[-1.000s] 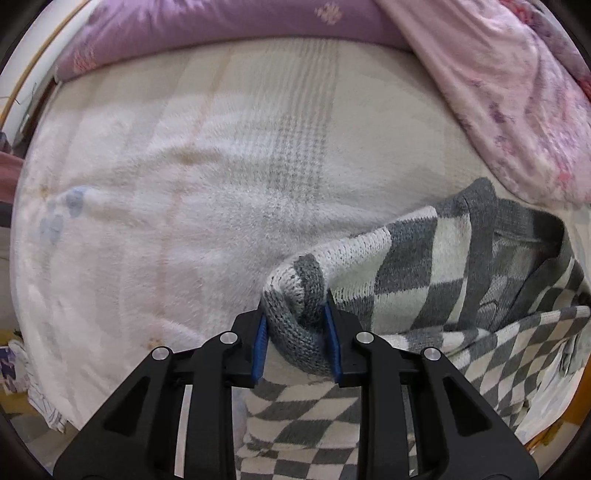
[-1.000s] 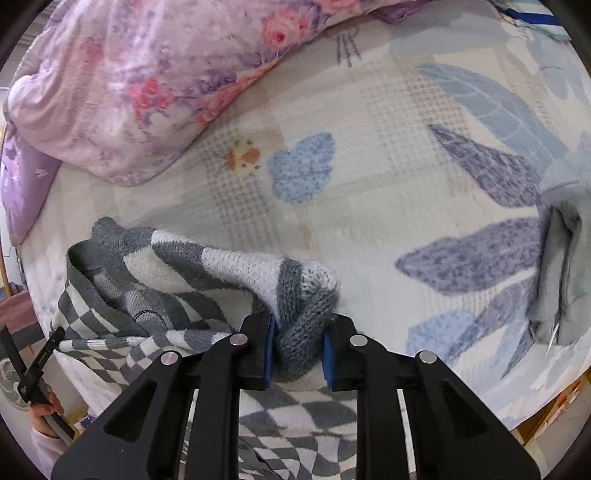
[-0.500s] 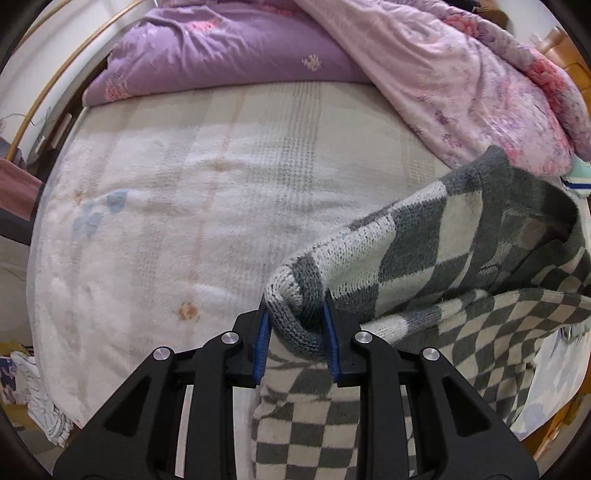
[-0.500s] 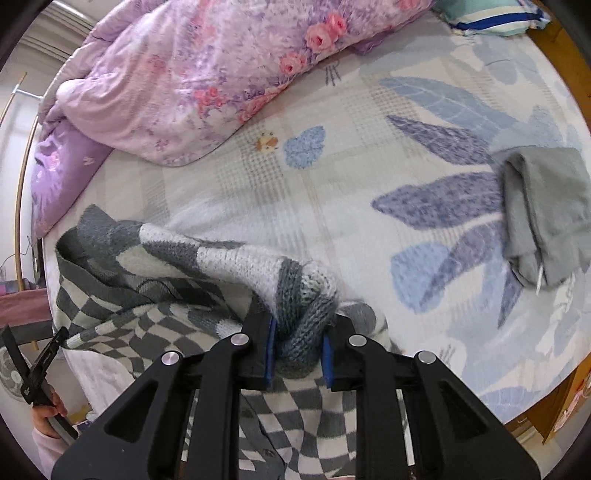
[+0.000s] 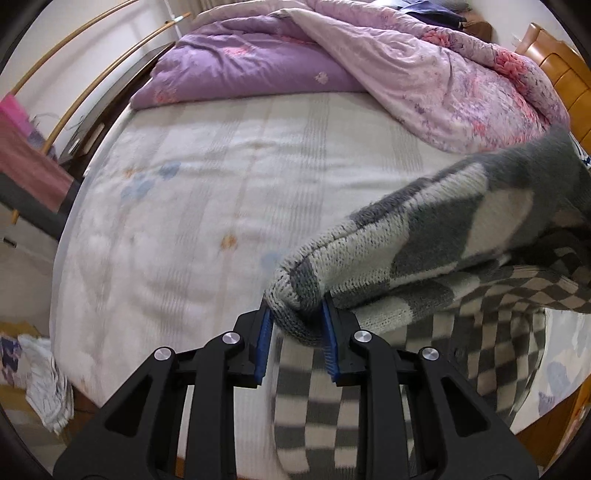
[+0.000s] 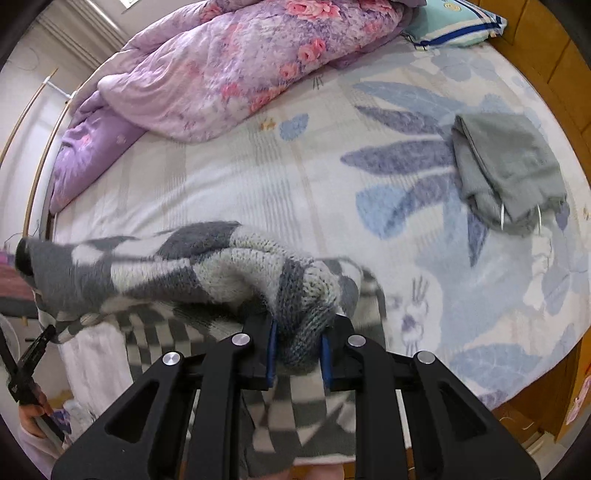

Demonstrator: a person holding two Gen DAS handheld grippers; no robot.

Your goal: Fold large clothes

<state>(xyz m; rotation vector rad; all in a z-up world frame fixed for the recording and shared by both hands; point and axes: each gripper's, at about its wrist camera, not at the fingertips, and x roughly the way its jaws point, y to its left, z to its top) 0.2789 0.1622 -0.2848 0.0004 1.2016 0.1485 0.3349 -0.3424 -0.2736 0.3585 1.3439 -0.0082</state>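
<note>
Mid-lift, by the look of it: left gripper (image 5: 297, 325) and right gripper (image 6: 297, 345) each clamped on a bunched shoulder of the checked sweater (image 5: 424, 254), hanging over the bed's (image 5: 207, 206) near edge (body dangling below), next to be spread flat mid-bed.

Left gripper (image 5: 297, 325) and right gripper (image 6: 295, 339) each clamp a fold of the sweater (image 5: 424, 251), which spans between them above the bed (image 5: 221, 184) and hangs below both. Beyond the grippers — the quilt (image 6: 240, 66); right of the right gripper — folded trousers (image 6: 509, 166), with a pillow (image 6: 454, 22) behind.
</note>
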